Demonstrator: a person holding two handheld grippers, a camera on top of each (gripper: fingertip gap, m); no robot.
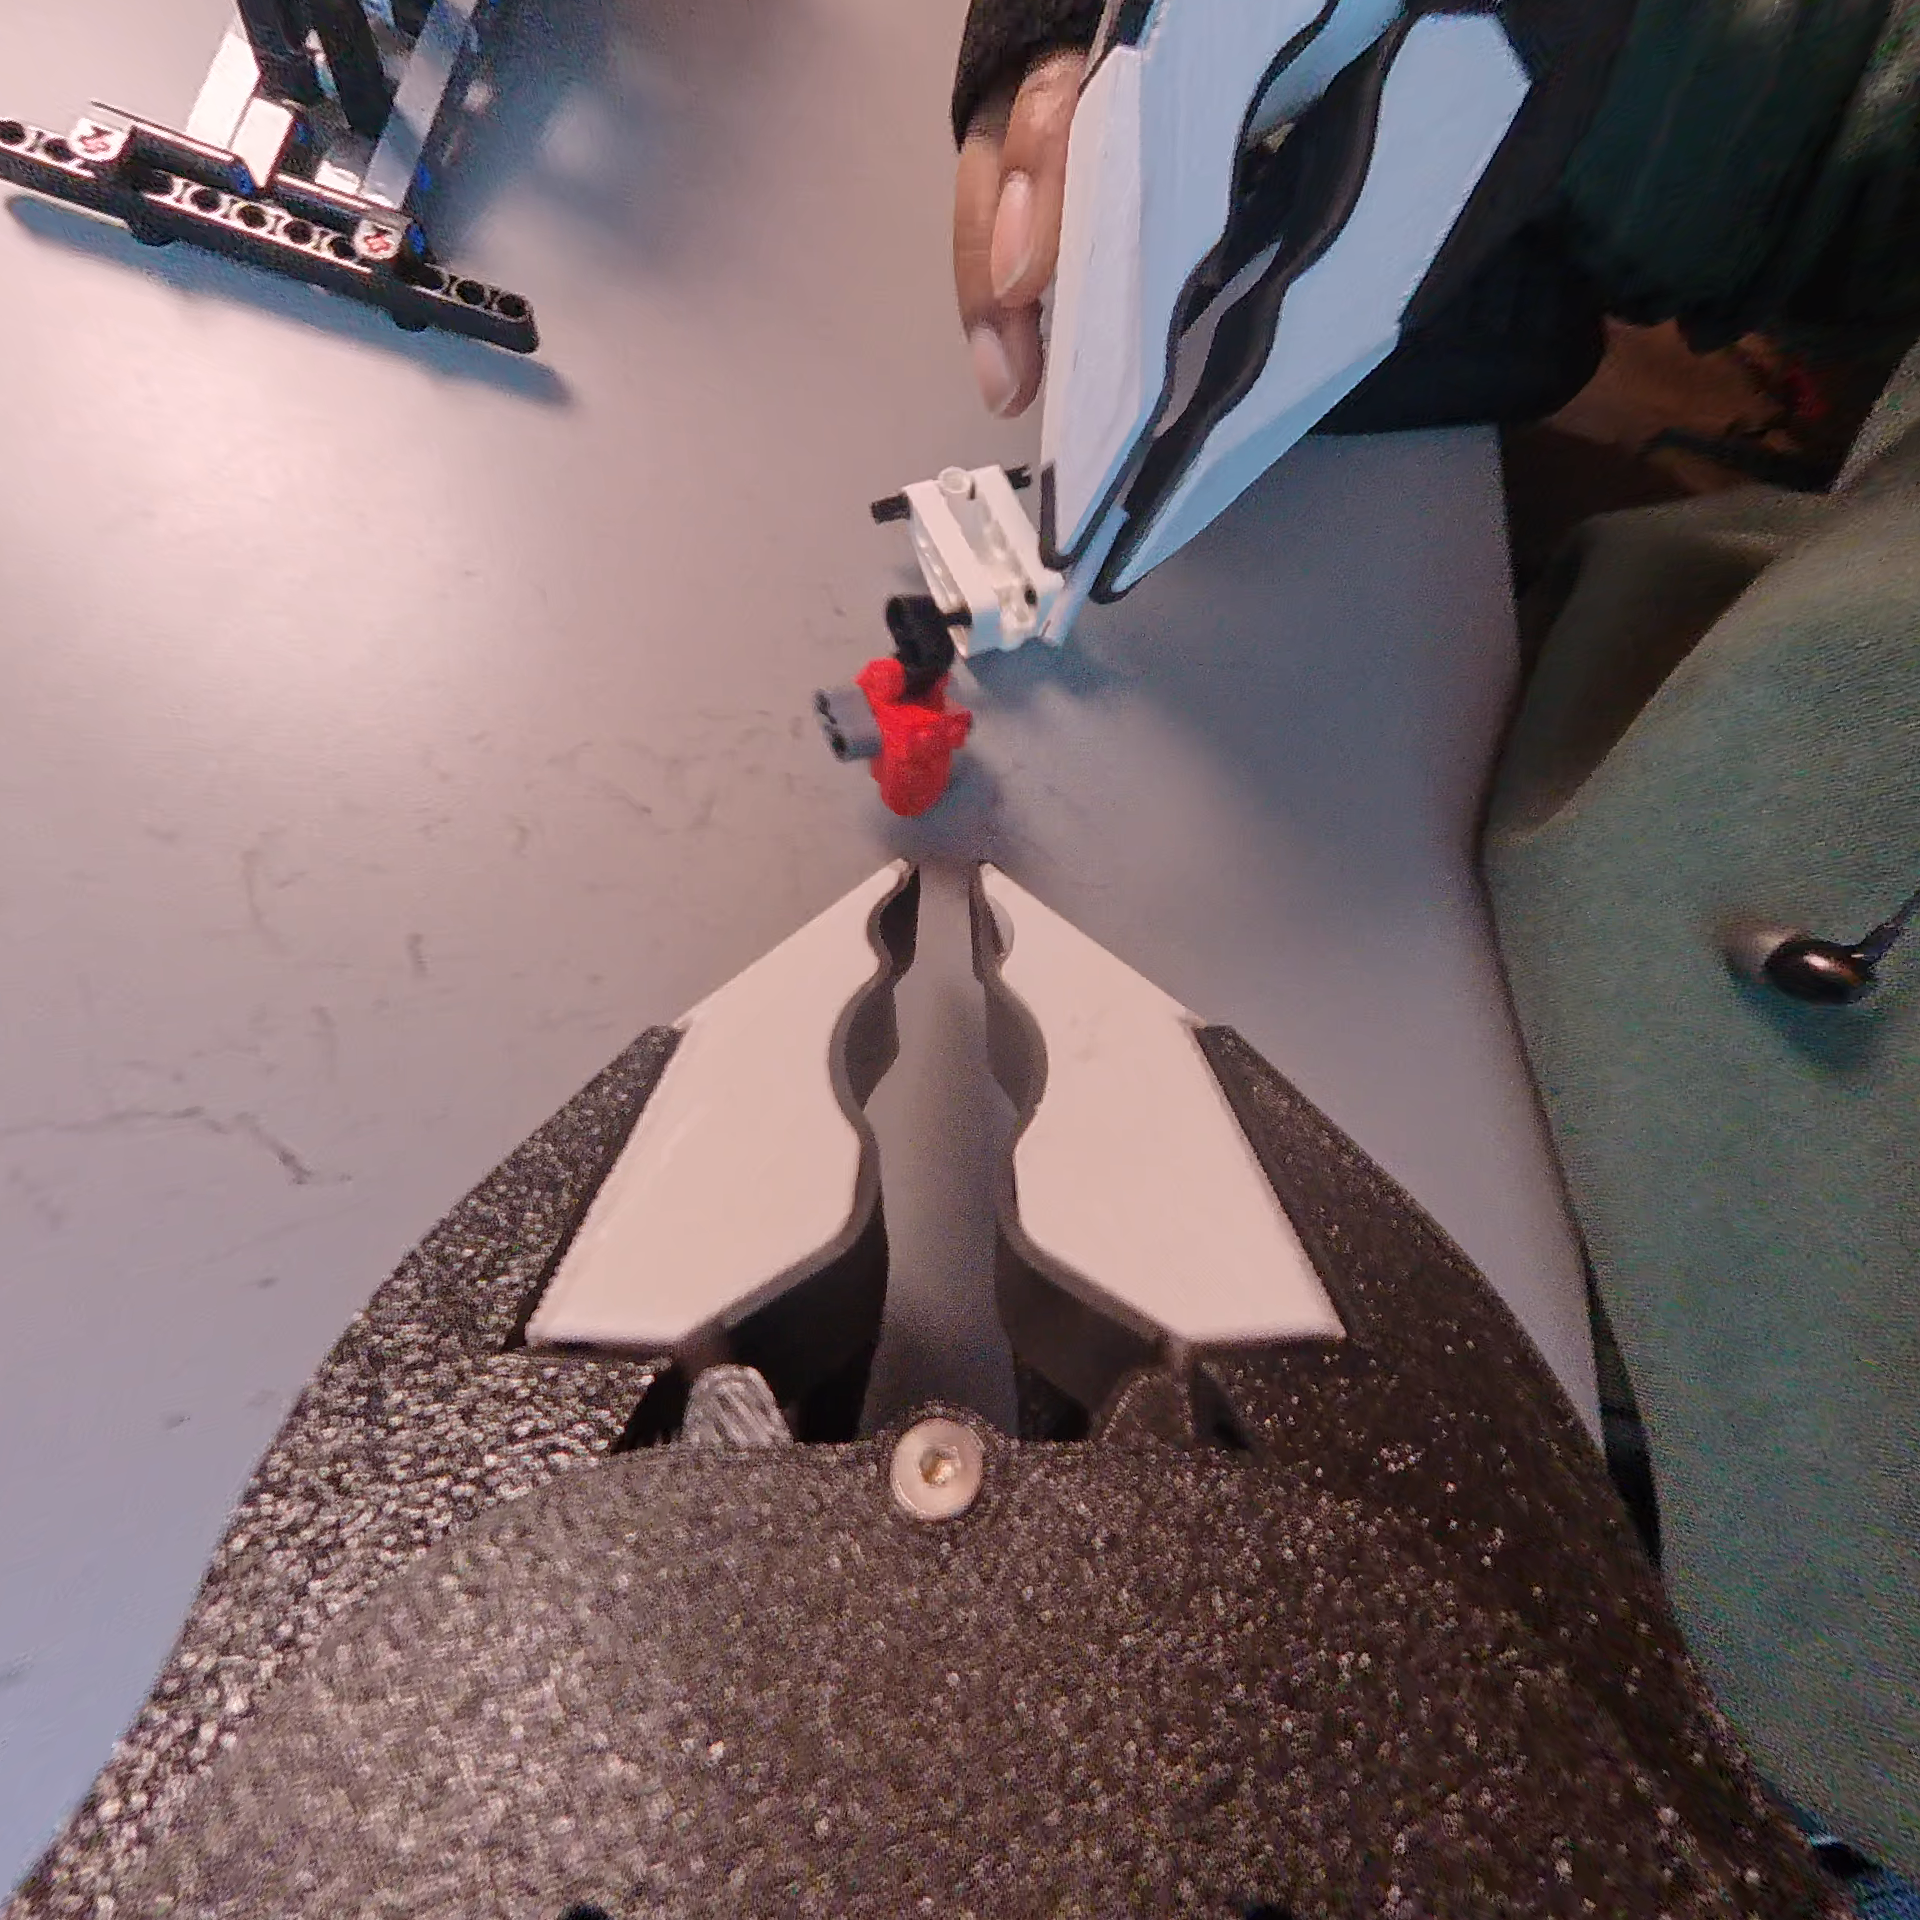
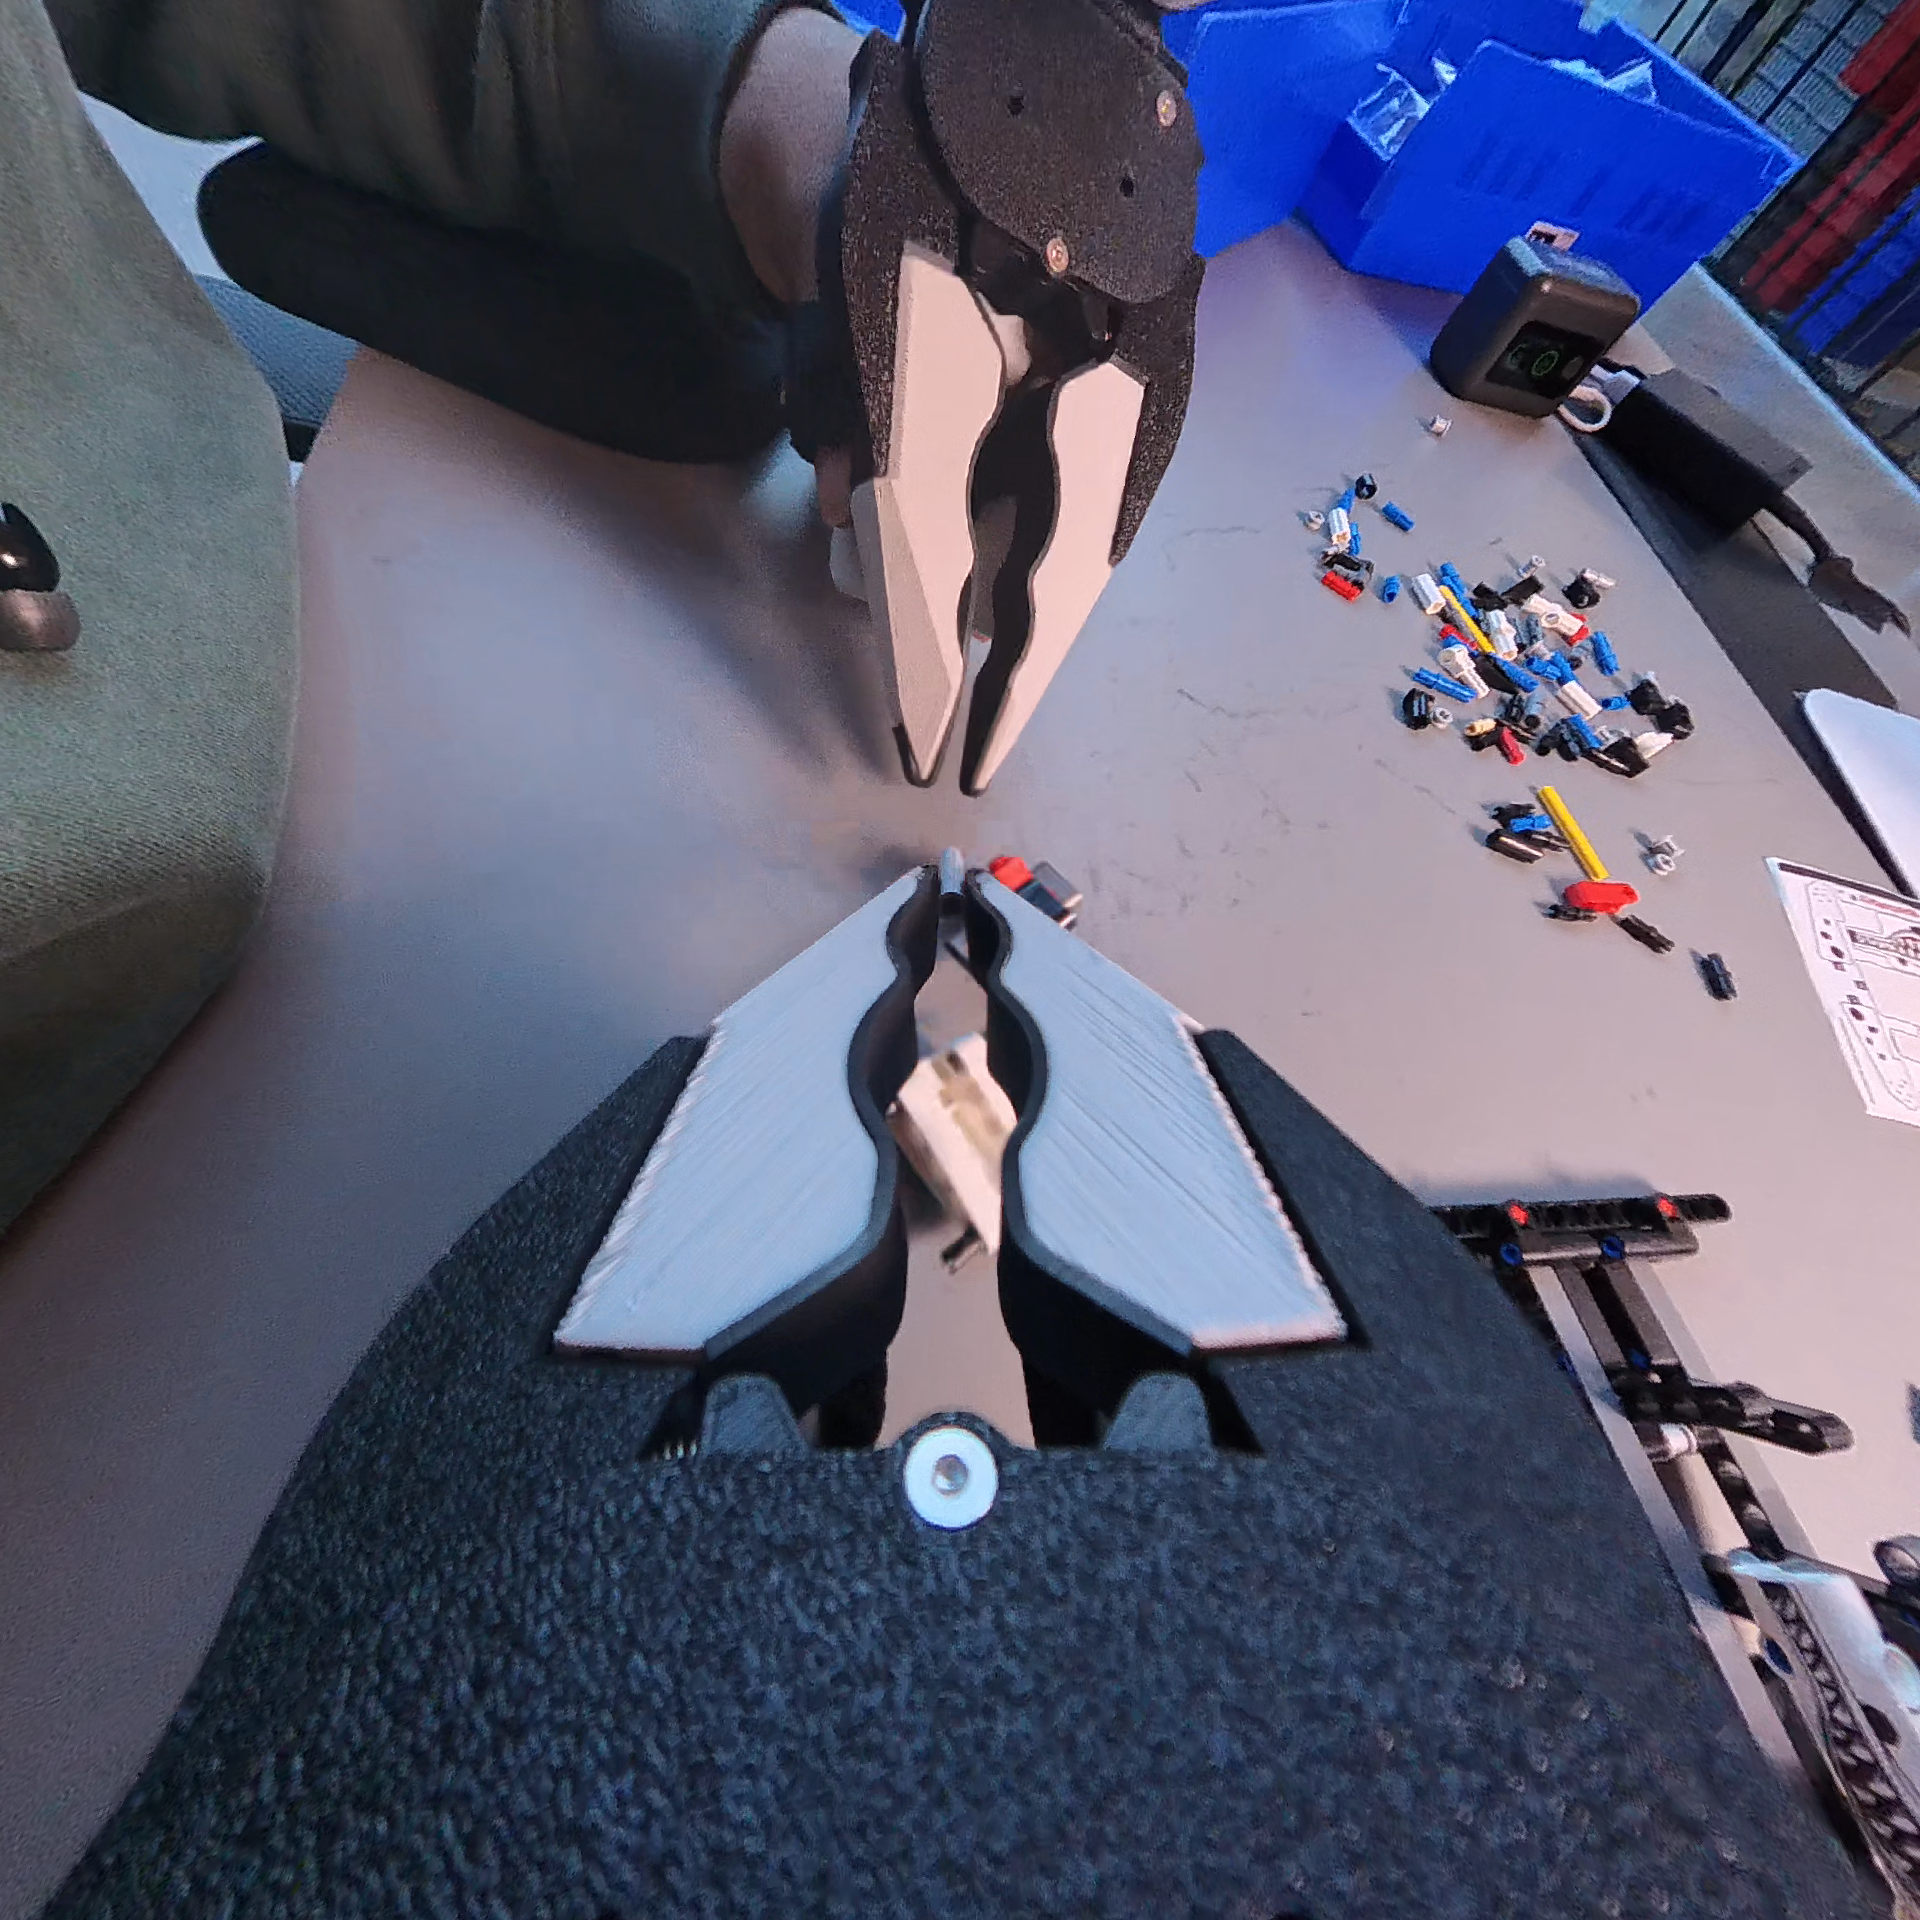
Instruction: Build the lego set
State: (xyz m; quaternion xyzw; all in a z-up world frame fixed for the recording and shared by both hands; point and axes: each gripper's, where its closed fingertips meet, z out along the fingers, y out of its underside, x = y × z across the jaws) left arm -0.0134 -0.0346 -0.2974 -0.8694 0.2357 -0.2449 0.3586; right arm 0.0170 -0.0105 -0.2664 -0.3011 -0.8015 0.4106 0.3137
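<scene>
Clamped in the right hand-held gripper: a small white lego subassembly with black pins jutting from its sides, a black connector at its lower end and a grey peg on top, gripped at one edge between nearly closed fingertips and held just above the desk. In the right wrist view, mostly hidden behind the fingers, only a white sliver and a grey-black tip showing. Just beside it on the desk, a red piece with a grey pin stuck out of one side, touching or nearly touching the black connector; cannot tell which. Facing it, the left hand-held gripper, fingertips a narrow gap apart, grasping nothing, poised near the red piece. Farther toward the far desk edge, a loose heap of small parts in blue, black, white and red, plus a yellow axle. Off to one side, a long black beam frame, cut off by the picture edge. Beyond, blue bins, a small black device and a printed sheet, partly cropped.
</scene>
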